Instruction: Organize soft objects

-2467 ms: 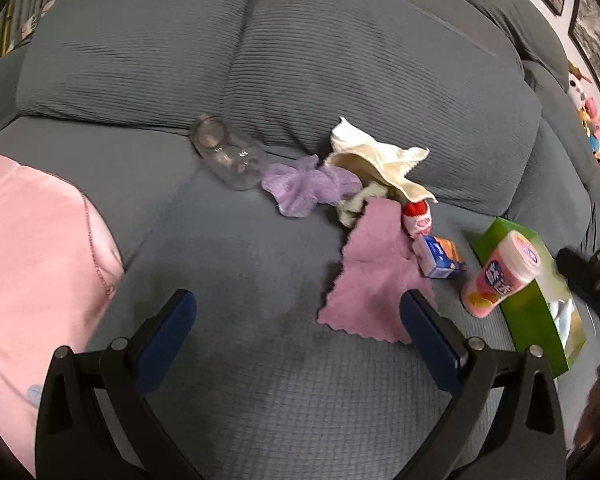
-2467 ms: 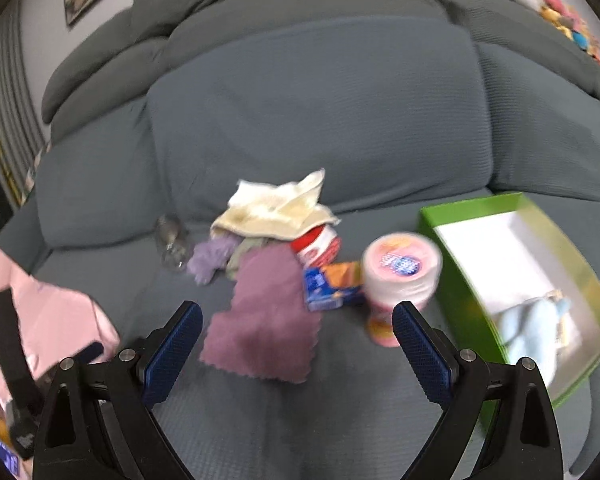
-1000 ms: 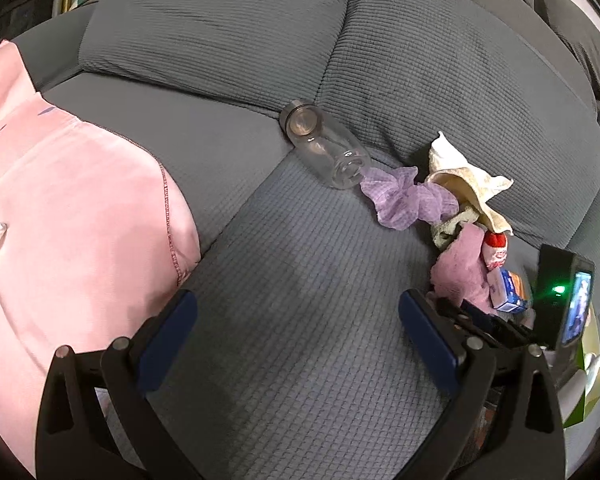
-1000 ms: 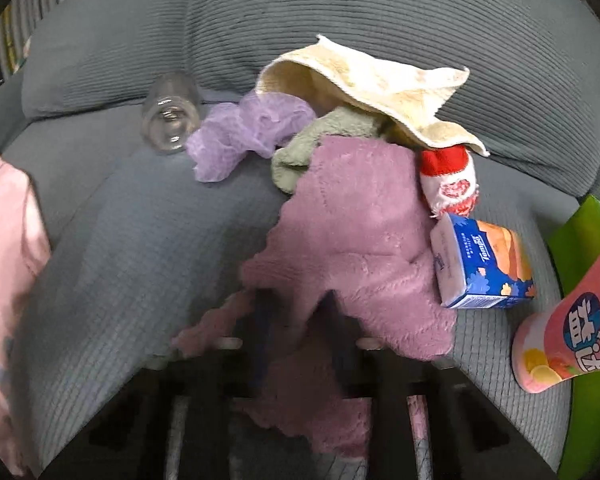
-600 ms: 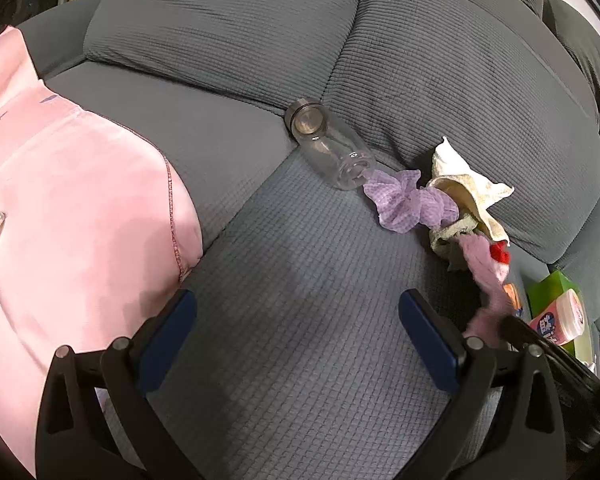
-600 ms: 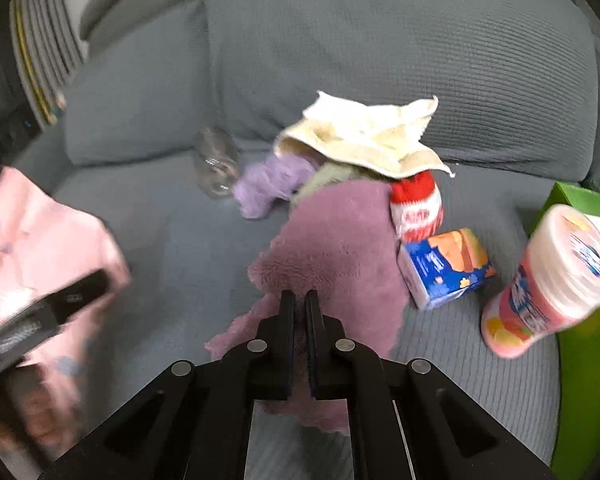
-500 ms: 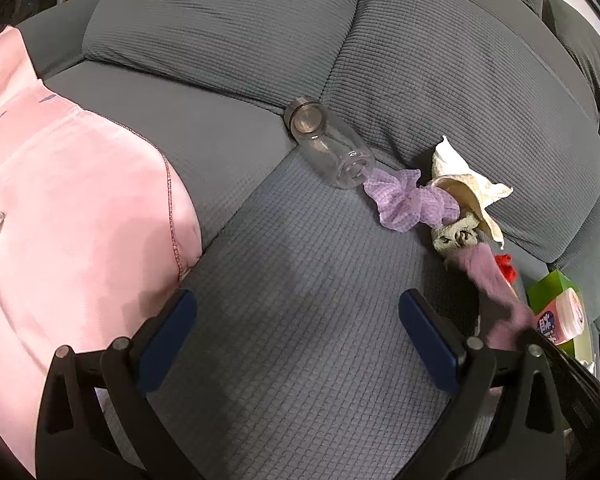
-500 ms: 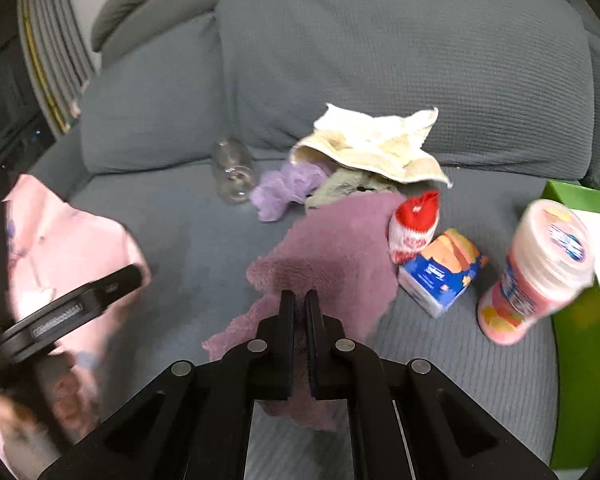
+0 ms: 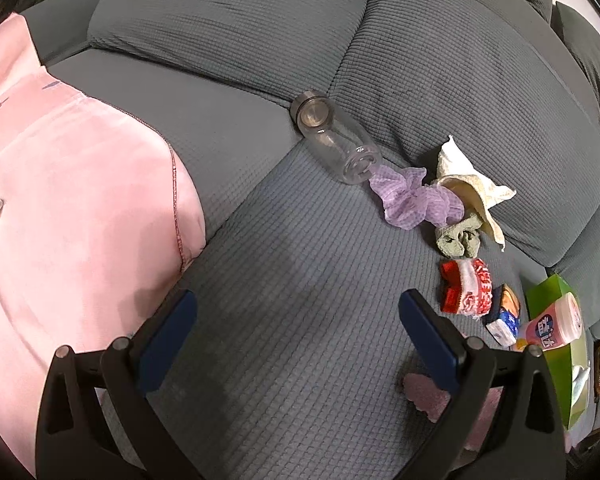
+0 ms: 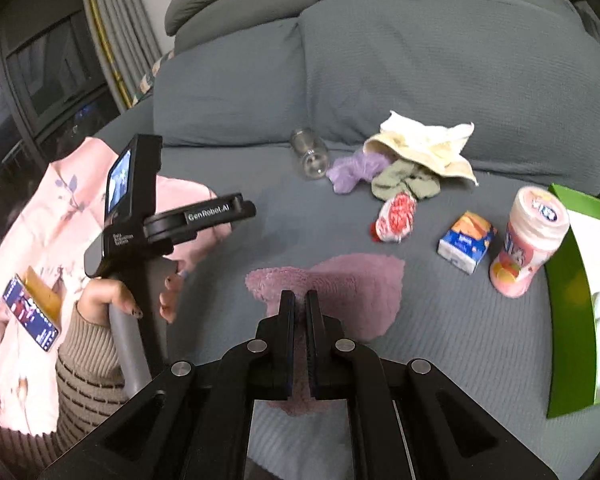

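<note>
My right gripper (image 10: 299,300) is shut on the near edge of a mauve fluffy cloth (image 10: 352,292), which trails forward over the grey sofa seat (image 10: 440,340). A corner of that cloth (image 9: 424,394) shows at the bottom right of the left wrist view. At the foot of the backrest lie a lilac ruffled cloth (image 9: 416,200), a cream cloth (image 9: 472,188) and an olive cloth (image 9: 458,238), bunched together. My left gripper (image 9: 298,308) hangs open over bare seat, holding nothing.
A clear jar (image 9: 334,140) lies on its side by the lilac cloth. A red-white packet (image 10: 396,216), a blue tissue pack (image 10: 466,240) and a pink bottle (image 10: 530,240) sit before a green box (image 10: 572,280) at right. A pink garment (image 9: 72,208) covers the left.
My right gripper closed on the mauve cloth, then rose and drew back, dragging it off the pile toward the seat's near edge and uncovering the olive cloth. The left gripper stayed put.
</note>
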`<control>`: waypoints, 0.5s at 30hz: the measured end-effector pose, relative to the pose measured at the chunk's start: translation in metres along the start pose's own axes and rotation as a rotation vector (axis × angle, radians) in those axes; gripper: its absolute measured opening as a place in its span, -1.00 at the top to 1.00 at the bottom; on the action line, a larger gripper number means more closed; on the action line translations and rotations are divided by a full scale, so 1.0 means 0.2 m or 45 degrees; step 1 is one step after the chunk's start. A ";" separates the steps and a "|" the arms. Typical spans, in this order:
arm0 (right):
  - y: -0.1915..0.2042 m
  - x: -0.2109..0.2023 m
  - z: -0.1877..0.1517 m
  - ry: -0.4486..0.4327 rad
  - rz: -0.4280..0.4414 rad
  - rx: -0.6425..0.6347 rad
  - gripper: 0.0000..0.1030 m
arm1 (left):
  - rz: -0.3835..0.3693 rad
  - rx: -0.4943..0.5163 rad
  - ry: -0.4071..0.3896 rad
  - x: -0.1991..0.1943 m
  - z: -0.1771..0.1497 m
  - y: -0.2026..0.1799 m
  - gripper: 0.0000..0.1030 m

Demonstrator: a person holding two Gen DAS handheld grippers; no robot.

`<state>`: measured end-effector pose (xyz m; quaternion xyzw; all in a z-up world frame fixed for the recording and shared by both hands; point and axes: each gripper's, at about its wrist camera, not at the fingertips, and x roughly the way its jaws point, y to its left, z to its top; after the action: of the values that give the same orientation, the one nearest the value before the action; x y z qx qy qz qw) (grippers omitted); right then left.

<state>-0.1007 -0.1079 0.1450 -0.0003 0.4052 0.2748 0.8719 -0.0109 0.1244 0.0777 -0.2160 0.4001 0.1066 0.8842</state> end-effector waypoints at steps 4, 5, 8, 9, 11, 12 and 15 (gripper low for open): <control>-0.07 0.07 0.03 0.021 -0.022 0.074 0.89 | 0.000 0.003 0.012 0.00 -0.01 0.00 -0.95; -0.09 0.09 0.05 0.025 -0.031 0.089 0.89 | 0.001 0.005 0.018 0.00 -0.01 0.00 -0.95; -0.11 0.17 0.09 0.036 -0.082 0.115 0.89 | 0.008 0.002 0.026 0.01 -0.01 0.00 -0.95; -0.12 0.21 0.10 0.044 -0.092 0.129 0.89 | 0.010 0.002 0.029 0.01 -0.01 0.01 -0.95; -0.15 0.28 0.14 0.058 -0.099 0.159 0.89 | 0.016 0.005 0.038 0.02 -0.01 0.01 -0.95; -0.17 0.32 0.16 0.068 -0.118 0.179 0.89 | 0.022 0.007 0.043 0.02 -0.01 0.01 -0.95; -0.17 0.47 0.22 0.118 -0.163 0.174 0.89 | 0.043 0.020 0.056 0.04 -0.02 0.00 -0.95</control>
<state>-0.0040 -0.0830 0.1011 0.0205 0.4621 0.1898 0.8660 -0.0086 0.1233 0.0702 -0.2044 0.4239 0.1137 0.8750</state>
